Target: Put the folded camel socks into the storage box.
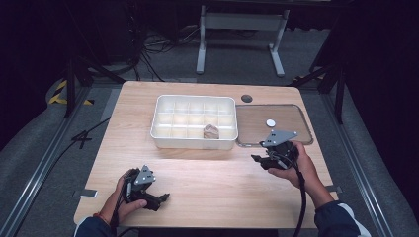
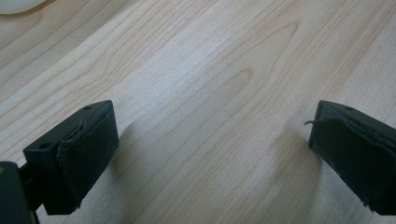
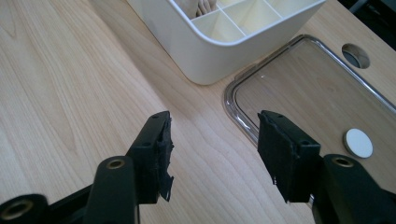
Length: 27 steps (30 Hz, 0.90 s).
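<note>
Right claw [image 3: 212, 149] gapes empty beside clear lid [image 1: 291, 133]; left claw [image 2: 210, 154] spread; divided white box [image 1: 192, 140] holds one small beige object [image 1: 211, 131].

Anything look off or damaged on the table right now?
The lid lies flat beside the divided box, not on it. The black pad on one finger of the right tool is frayed and peeling at its edge. Nothing is spilled.
</note>
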Each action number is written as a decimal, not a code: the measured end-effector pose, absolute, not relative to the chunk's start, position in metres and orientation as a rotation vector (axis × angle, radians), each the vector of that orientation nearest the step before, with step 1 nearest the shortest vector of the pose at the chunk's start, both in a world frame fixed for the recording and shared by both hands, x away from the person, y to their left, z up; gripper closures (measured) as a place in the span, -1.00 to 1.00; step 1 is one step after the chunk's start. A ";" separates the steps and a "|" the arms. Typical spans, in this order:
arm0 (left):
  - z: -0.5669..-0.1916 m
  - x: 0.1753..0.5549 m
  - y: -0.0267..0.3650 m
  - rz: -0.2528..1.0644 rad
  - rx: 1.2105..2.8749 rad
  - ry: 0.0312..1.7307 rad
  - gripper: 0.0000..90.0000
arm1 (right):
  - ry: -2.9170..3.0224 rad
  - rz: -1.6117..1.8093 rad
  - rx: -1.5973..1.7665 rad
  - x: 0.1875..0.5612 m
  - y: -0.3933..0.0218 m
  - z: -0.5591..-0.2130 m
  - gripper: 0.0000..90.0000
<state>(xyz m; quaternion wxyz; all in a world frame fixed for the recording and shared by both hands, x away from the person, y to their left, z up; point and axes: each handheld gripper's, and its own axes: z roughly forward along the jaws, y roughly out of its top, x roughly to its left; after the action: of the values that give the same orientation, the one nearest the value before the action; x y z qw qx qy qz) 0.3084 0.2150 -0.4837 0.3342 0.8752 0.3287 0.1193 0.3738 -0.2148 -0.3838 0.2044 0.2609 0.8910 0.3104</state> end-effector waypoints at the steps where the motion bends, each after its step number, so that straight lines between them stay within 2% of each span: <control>1: -0.484 0.308 0.215 0.311 2.285 0.858 -0.96 | 2.489 0.861 0.728 0.373 -0.216 -0.385 0.01; 13: -0.484 0.308 0.215 0.312 2.285 0.858 -0.96 | 2.504 0.801 0.726 0.365 -0.225 -0.398 -0.04; 27: -0.484 0.308 0.215 0.311 2.285 0.858 -0.96 | 2.491 0.805 0.789 0.350 -0.243 -0.428 -0.08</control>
<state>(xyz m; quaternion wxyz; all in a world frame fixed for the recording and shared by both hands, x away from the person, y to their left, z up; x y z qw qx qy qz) 0.3084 0.2150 -0.4837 0.3341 0.8752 0.3288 0.1193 0.3495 -0.2432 -0.4277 0.2024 0.2826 0.8922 0.2884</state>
